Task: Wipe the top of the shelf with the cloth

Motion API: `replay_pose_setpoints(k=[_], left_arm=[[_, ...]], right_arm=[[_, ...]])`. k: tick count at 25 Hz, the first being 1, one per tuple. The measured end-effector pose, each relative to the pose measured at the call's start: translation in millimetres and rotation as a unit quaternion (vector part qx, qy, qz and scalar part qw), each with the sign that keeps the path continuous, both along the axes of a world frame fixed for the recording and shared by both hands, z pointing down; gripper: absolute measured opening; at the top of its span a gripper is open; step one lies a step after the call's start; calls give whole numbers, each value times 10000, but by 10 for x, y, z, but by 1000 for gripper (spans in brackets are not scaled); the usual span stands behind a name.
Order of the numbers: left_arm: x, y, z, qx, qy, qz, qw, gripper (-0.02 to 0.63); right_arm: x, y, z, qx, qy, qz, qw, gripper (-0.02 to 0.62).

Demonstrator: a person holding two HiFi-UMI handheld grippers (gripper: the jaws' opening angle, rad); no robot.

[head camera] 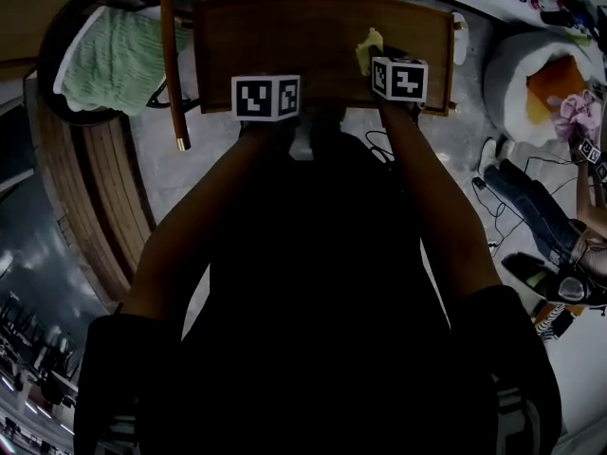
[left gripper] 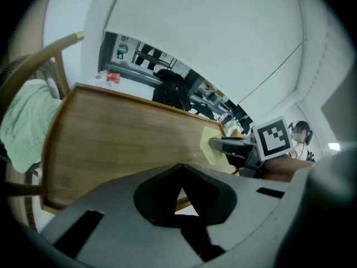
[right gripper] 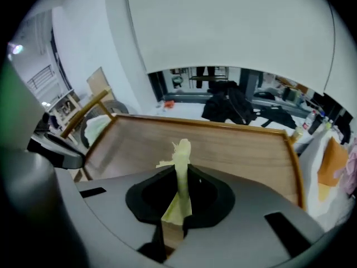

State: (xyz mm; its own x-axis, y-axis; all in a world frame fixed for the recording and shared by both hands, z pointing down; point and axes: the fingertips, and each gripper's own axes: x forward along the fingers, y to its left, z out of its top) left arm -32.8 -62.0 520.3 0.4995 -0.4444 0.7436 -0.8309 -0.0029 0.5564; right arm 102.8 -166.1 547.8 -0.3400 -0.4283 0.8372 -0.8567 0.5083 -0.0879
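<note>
Two grippers are held at the front edge of the brown wooden shelf top [head camera: 313,36]. A pale yellow cloth [right gripper: 181,172] is pinched between the right gripper [right gripper: 176,206] fingers. It sticks up past them, over the right end of the shelf top. The left gripper [left gripper: 181,197] fingers are pressed together on nothing, well left of the cloth.

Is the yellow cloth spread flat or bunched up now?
Bunched up. The cloth stands as a narrow, crumpled strip pinched in the right gripper, over the wooden shelf top.
</note>
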Motion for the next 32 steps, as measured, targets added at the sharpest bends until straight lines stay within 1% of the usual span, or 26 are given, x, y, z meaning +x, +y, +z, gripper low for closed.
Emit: replay_pose_setpoints(k=[4,8,10,11,13,14,19,23,25,27,30,32], left_arm=[[-650,196,-141,1,-145,-211,9997,12],[-1168,347,-259,-28,-258,-240,9994,11],[-1379,401,-321,-14,-408,-216,9989,11],[-1476,422,-353,36,-545,-202,9983,12],[-1663,465,-399,159,-845,-194,9961,11],[-1747,491,-410,186,-926,-208,9953,11],[-2042,575,-384,73,-924,-314,9952,11],[-2045,589,-367,129,-990,-334,9944,11],[-2027,608,-346,95,-981,-317,9946,11],[-1992,621,-324,23,-956,-297,9950,11],[-1867,600,-287,-63,-912,-285,9954,11],[-1764,555,-253,-48,-924,-296,9953,11]], right_arm=[[-1166,423,150,-294,-630,-743,9948,48],[-2171,814,306,-653,-1184,-1321,9820,48],[-2557,930,381,-778,-1382,-1530,9754,48],[-2709,995,430,-867,-1445,-1619,9723,48],[-2959,1140,527,-1031,-1478,-1813,9668,48],[-3063,1197,562,-1055,-1457,-1903,9651,48],[-3387,1343,618,-1072,-1238,-2117,9635,48],[-3438,1362,674,-1005,-1087,-2187,9645,48],[-3465,1373,666,-912,-1016,-2374,9618,48],[-3436,1384,670,-908,-880,-2492,9602,48],[-3230,1368,686,-1038,-793,-2367,9628,48],[-3032,1312,681,-1005,-743,-2273,9658,48]])
